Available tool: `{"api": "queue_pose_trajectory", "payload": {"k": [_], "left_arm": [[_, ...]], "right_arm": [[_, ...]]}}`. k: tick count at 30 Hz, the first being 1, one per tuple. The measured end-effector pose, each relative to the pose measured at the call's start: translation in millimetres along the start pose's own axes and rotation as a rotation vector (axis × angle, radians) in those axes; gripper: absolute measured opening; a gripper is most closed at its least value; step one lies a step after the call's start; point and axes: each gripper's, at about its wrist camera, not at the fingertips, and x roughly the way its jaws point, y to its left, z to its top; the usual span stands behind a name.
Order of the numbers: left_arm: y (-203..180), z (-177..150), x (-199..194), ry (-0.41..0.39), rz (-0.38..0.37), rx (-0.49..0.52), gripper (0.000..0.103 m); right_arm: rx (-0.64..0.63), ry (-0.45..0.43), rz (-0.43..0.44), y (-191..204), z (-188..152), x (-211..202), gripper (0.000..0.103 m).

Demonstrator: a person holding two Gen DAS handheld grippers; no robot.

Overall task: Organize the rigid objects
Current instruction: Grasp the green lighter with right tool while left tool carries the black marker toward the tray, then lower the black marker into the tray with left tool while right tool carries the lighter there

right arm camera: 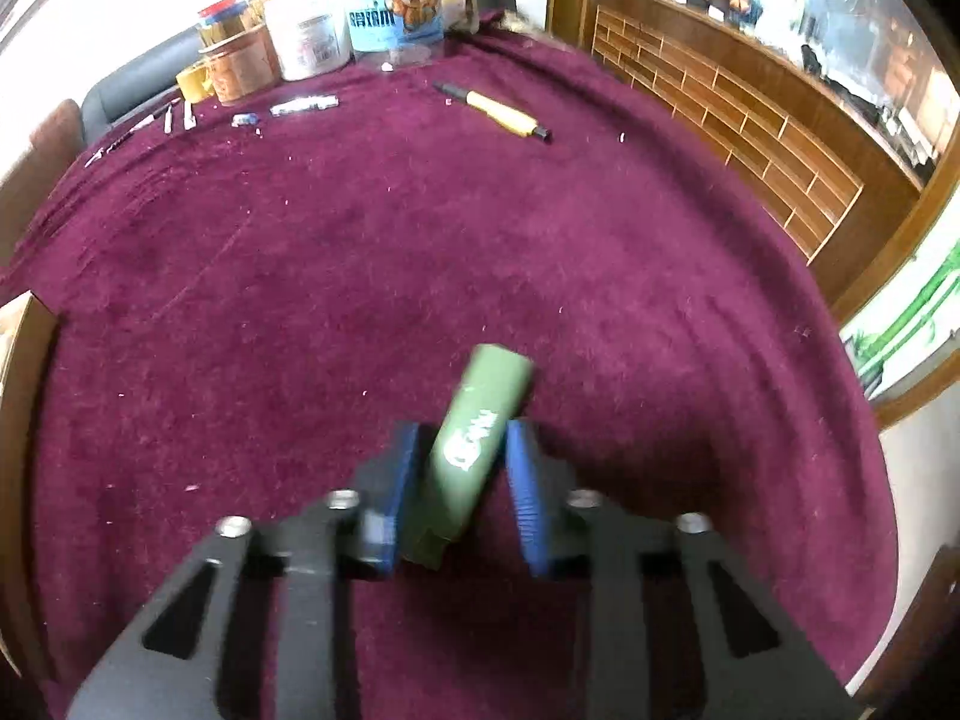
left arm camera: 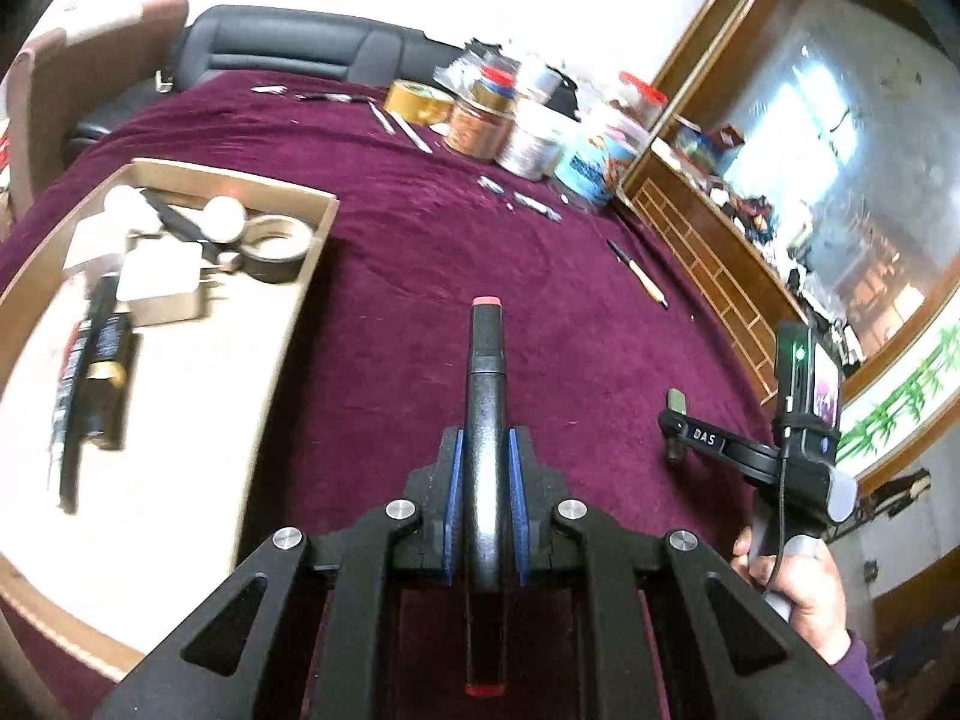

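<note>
My left gripper (left arm camera: 486, 438) is shut on a black marker (left arm camera: 487, 360) with red end caps, held above the maroon cloth (left arm camera: 420, 252), pointing away. To its left lies a shallow cardboard tray (left arm camera: 294, 300) with scissors, tape rolls, white boxes and a black tube. My right gripper (right arm camera: 463, 429) is shut on a green lighter-like stick (right arm camera: 480, 420) that tilts to the right between the blue pads. The right gripper also shows in the left wrist view (left arm camera: 678, 420), low over the cloth at right.
A yellow and black pen (right arm camera: 498, 111) lies on the cloth far right. Jars, tins and tape rolls (left arm camera: 522, 120) stand along the far edge with small metal tools (left arm camera: 396, 120) beside them. A wooden cabinet (right arm camera: 750, 120) borders the right side. A black seat (left arm camera: 288, 48) stands behind.
</note>
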Motion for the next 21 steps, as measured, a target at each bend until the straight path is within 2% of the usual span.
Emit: {"api": "queue_pose_trajectory", "payload": {"k": [5, 11, 15, 21], "left_arm": [[30, -3, -18, -0.013, 0.009, -0.047, 0.011], [73, -4, -38, -0.045, 0.044, -0.12, 0.011], [107, -7, -50, -0.06, 0.12, -0.173, 0.011], [134, -14, -55, -0.054, 0.16, -0.231, 0.011]], "right_arm": [[0.041, -0.012, 0.038, -13, -5, -5, 0.019], [0.093, -0.024, 0.168, -17, -6, -21, 0.019], [0.078, -0.029, 0.249, -5, -10, -35, 0.019], [0.009, -0.012, 0.385, 39, -14, -52, 0.019]]}}
